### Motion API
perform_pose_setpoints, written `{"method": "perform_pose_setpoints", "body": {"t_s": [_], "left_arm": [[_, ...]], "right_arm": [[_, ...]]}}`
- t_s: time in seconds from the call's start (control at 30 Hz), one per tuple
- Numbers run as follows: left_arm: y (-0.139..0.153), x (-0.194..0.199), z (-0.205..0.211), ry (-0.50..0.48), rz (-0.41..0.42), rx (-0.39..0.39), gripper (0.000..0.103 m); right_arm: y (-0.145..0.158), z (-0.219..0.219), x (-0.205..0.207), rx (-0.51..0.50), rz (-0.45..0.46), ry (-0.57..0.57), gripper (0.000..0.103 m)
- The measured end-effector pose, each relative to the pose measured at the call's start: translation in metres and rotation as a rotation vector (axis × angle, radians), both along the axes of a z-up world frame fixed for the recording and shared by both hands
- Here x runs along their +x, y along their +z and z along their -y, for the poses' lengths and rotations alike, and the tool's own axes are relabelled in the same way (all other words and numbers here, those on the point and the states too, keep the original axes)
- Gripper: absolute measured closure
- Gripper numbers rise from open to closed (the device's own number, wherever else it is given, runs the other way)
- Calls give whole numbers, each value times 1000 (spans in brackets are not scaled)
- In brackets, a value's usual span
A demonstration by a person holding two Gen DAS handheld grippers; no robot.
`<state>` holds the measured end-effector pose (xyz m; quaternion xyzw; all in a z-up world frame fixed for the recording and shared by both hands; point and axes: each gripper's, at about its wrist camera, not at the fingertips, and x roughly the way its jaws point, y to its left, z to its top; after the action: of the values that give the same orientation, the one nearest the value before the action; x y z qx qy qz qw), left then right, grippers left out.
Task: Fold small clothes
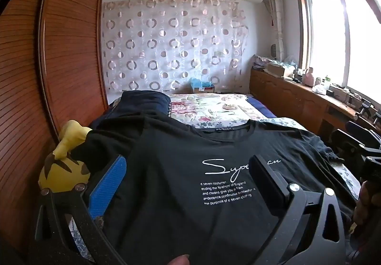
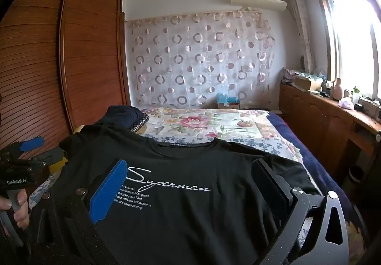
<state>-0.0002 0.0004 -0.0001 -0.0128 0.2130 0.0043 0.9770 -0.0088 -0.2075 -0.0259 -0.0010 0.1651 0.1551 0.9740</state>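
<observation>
On floral bed [image 2: 214, 122], black tee [image 2: 190, 193] flat; both grippers' jaws apart w/ nothing held.

Daylight comes in through the window [image 1: 343, 41] on the right, which is blown out to white glare in both views; the room is moderately bright, but the black shirt [image 2: 190, 193] stays dark with little detail. The fisheye bends the wardrobe [image 1: 47, 50] strongly; corners are black; the near fingers [image 2: 107, 191] look a little soft.
</observation>
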Motion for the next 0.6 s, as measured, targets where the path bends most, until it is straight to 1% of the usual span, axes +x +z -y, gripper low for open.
{"method": "perform_pose_setpoints", "body": {"t_s": [0.6], "left_arm": [[-1,1,-5,-2,1,2,0]], "right_arm": [[1,0,-2,6,4,-2,0]]}}
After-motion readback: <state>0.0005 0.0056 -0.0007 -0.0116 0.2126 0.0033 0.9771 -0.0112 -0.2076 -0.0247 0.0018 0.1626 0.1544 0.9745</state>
